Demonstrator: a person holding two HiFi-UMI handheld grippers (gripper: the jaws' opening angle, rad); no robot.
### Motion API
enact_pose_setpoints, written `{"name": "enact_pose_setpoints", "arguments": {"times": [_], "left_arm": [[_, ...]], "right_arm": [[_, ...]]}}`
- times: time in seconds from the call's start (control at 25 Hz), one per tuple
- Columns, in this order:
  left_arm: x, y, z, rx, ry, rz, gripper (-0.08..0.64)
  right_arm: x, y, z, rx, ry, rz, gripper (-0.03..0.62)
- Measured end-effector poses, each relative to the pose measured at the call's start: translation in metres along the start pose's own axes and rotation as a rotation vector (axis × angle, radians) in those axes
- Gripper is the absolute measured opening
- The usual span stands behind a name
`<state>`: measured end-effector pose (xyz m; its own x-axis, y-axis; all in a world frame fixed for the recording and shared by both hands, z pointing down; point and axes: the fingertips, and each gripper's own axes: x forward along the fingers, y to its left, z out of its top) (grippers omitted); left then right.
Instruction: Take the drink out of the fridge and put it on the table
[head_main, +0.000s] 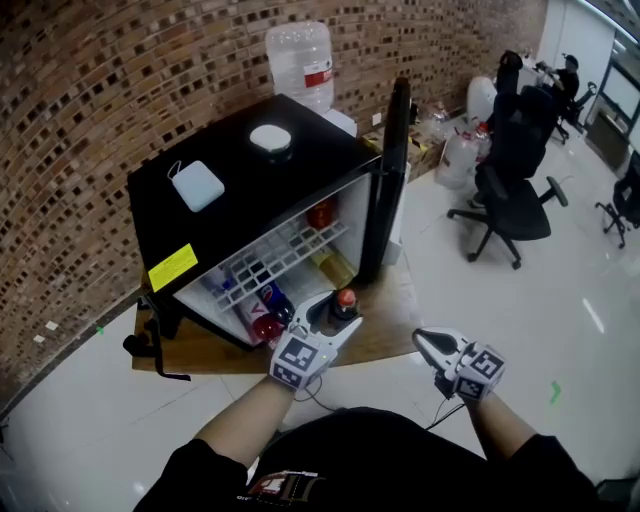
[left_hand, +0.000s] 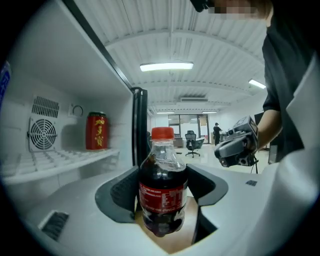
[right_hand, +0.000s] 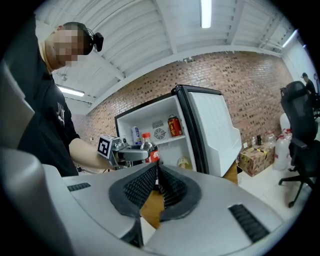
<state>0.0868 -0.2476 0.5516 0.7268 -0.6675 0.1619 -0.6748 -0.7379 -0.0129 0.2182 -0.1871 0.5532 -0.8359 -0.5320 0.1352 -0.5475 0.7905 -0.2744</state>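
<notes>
A cola bottle (left_hand: 162, 190) with a red cap and red label stands upright between the jaws of my left gripper (head_main: 340, 315), which is shut on it. It hangs just in front of the open black fridge (head_main: 250, 170), over the wooden table (head_main: 395, 310). The right gripper view shows the same bottle (right_hand: 148, 150) held in the left gripper (right_hand: 132, 154) before the fridge shelves. My right gripper (head_main: 428, 345) hovers to the right of the table's front edge, shut with nothing in it, its pads (right_hand: 150, 182) meeting at the tips.
The fridge door (head_main: 395, 180) stands open to the right. A red can (left_hand: 96, 131) sits on the upper shelf, and more drinks (head_main: 268, 310) lie lower down. A water jug (head_main: 300, 62) stands behind the fridge. An office chair (head_main: 515, 190) is at the right.
</notes>
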Motion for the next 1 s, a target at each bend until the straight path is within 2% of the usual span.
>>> {"name": "enact_pose_setpoints", "arguments": {"times": [0.28, 0.4, 0.64, 1.0], "left_arm": [[0.037, -0.044, -0.069, -0.002, 0.046, -0.150, 0.290], [0.052, -0.055, -0.097, 0.014, 0.082, -0.183, 0.290], [0.071, -0.056, -0.145, -0.006, 0.150, -0.182, 0.290], [0.078, -0.052, -0.169, -0.018, 0.125, -0.169, 0.293]], "right_arm": [[-0.013, -0.022, -0.017, 0.027, -0.003, -0.052, 0.029], [-0.019, -0.029, -0.030, 0.049, 0.000, -0.065, 0.029], [-0.036, -0.028, -0.050, 0.079, 0.032, -0.083, 0.029], [-0.045, -0.039, -0.059, 0.096, 0.045, -0.103, 0.029]]}}
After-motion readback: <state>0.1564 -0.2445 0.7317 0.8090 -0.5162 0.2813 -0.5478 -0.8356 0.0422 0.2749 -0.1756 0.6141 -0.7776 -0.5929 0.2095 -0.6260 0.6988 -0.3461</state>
